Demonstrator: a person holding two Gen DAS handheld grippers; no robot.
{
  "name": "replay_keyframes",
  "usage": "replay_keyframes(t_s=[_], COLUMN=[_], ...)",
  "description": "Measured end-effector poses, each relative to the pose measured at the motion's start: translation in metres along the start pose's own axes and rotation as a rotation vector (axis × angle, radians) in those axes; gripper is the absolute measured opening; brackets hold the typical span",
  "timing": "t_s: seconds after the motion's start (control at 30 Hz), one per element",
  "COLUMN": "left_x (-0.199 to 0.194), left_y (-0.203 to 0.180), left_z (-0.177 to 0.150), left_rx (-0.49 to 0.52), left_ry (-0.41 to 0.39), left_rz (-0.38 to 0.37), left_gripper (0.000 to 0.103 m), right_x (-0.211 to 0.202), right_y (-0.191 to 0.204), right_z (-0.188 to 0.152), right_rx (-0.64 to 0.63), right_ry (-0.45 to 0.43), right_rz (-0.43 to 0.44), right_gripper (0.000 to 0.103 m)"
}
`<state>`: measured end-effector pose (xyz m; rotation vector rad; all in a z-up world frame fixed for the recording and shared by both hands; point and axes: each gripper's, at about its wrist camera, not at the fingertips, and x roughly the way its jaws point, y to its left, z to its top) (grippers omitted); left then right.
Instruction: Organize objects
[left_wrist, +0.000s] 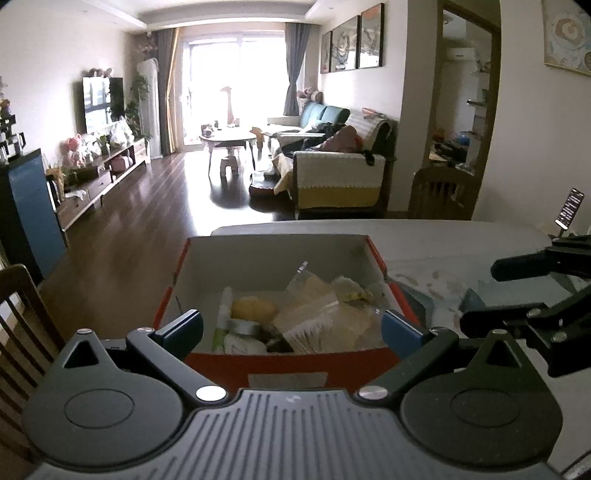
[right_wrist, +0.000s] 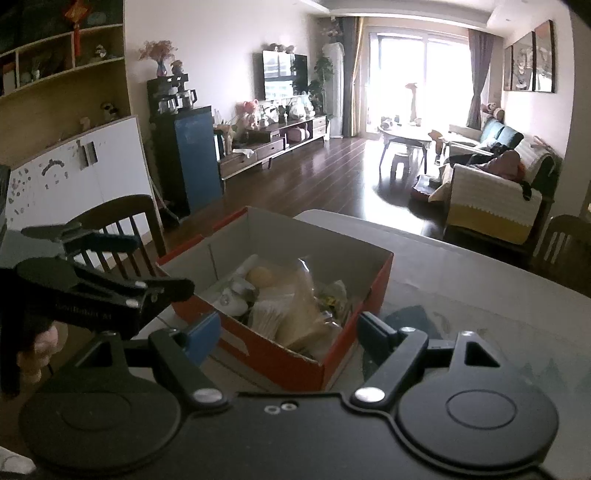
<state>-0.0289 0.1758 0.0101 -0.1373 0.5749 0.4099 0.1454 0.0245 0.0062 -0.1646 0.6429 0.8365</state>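
Box sits on the bench, already full of packets — left tool and right tool both wide, empty; a careless push could slide it off the near edge

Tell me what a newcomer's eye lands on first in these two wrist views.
First comes the open red cardboard box with the grey inside, sitting on the pale table right ahead of both grippers and heaped with clear plastic bags and a round yellow object. Next, the left gripper and right gripper, both open and empty, on either side of the box. Behind, the bright balcony window floods the living room.
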Motion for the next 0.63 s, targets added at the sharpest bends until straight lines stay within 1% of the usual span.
replay_keyframes(t_s=[0.07,0.37,0.63], left_x=[-0.003,-0.012,-0.017], left_y=[0.0,0.002,0.003], left_z=[-0.003,-0.013,-0.019], left_rx=[-0.015,-0.027,-0.035], left_ry=[-0.002,-0.018,-0.02], left_rz=[-0.013,0.036,0.037], left_gripper=[0.103,0.103,0.103], right_x=[-0.003,-0.006,-0.004], right_y=[0.001,0.005,0.006], right_z=[-0.002,-0.013,-0.022], right_rx=[0.009,0.031,0.047], right_ry=[-0.006,0.001,0.022], right_rz=[-0.004,-0.004,-0.009], right_gripper=[0.081,0.081,0.081])
